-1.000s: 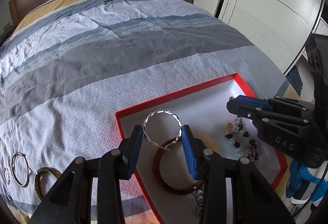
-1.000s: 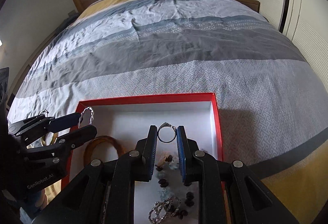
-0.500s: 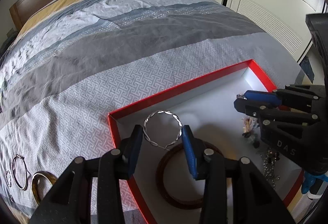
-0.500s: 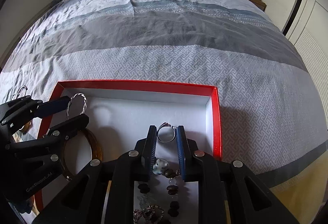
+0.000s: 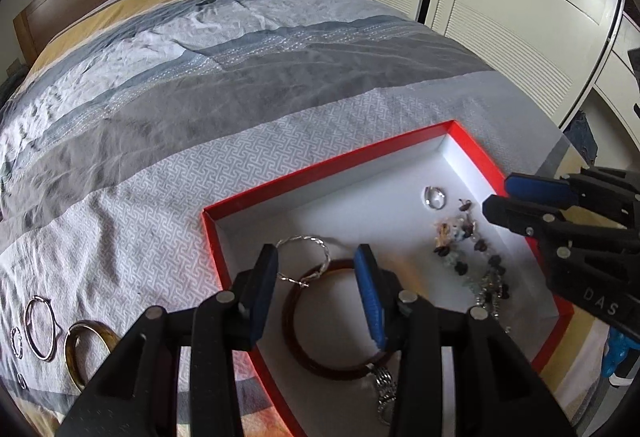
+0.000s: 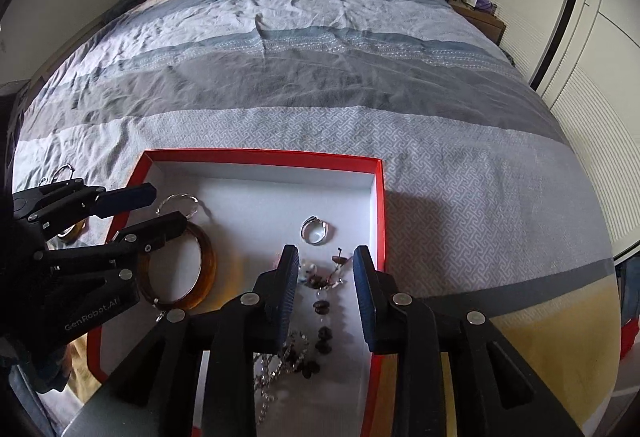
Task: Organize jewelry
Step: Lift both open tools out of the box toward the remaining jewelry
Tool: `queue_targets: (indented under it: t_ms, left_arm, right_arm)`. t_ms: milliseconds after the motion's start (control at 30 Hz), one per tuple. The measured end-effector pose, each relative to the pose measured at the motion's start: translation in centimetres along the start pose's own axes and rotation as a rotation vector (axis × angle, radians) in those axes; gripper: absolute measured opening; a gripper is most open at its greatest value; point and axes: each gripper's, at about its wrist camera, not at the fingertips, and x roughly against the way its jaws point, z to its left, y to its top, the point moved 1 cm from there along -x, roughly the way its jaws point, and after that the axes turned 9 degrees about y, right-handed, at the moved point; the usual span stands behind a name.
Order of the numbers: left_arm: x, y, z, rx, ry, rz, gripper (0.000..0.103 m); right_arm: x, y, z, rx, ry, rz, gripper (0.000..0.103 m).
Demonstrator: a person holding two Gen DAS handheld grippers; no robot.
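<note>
Out on the bedspread point(image 5: 168, 165), well left of the left claw point(image 5: 316, 277), lie a thin silver hoop point(image 5: 39, 327) and a brown bangle point(image 5: 82, 347), with smaller rings just beside them; the left claw stands open over the left end of the red box point(image 5: 332, 161), nothing between its blue pads; its body reads "GenRobot.AI" in the right wrist view; just ahead of its fingers the twisted silver bracelet point(image 5: 308, 261) lies on the white box floor, overlapping the dark brown bangle point(image 5: 332, 321) that sits under and between them; further right, ahead of the right claw point(image 6: 326, 277), a silver ring point(image 6: 315, 231) lies loose on the box floor, apart from both fingers; below it a tangle of dark beaded chains point(image 6: 316, 317) runs back beneath that claw; the right claw is also open and holds nothing; "DAS" shows on its side in the left wrist view.
</note>
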Motion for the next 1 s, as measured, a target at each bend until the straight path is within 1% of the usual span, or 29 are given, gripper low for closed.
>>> queue_targets:
  t_ms: [133, 233, 300, 500, 600, 733, 867, 1000]
  left_arm:
    - [2.9, -0.7, 0.1, 0.017, -0.042, -0.023, 0.038]
    - [5.9, -2.0, 0.7, 0.020, -0.044, -0.047, 0.038]
    - [7.9, -3.2, 1.4, 0.027, -0.042, -0.052, 0.038]
    - [13.9, -7.5, 3.6, 0.054, 0.006, -0.059, 0.038]
    - [16.9, -9.6, 4.3, 0.077, 0.040, -0.079, 0.038]
    - [20.3, -12.5, 5.4, 0.124, 0.054, -0.107, 0.038]
    - [23.5, -15.8, 6.6, 0.164, 0.094, -0.165, 0.038]
    - [26.2, -19.1, 8.1, 0.190, 0.134, -0.183, 0.038]
  right_arm:
    - [2.9, -1.6, 0.5, -0.032, 0.016, -0.031, 0.031]
    - [5.1, -3.0, 1.3, -0.051, 0.027, -0.055, 0.032]
    - [6.6, -4.0, 2.1, -0.065, 0.036, -0.071, 0.035]
    - [10.6, -7.3, 5.1, -0.095, 0.075, -0.110, 0.037]
    - [12.5, -9.0, 7.0, -0.104, 0.088, -0.123, 0.038]
    - [15.0, -11.2, 9.2, -0.125, 0.112, -0.151, 0.041]
    - [16.8, -13.1, 11.4, -0.141, 0.128, -0.168, 0.042]
    - [18.2, -14.6, 14.4, -0.136, 0.152, -0.193, 0.042]
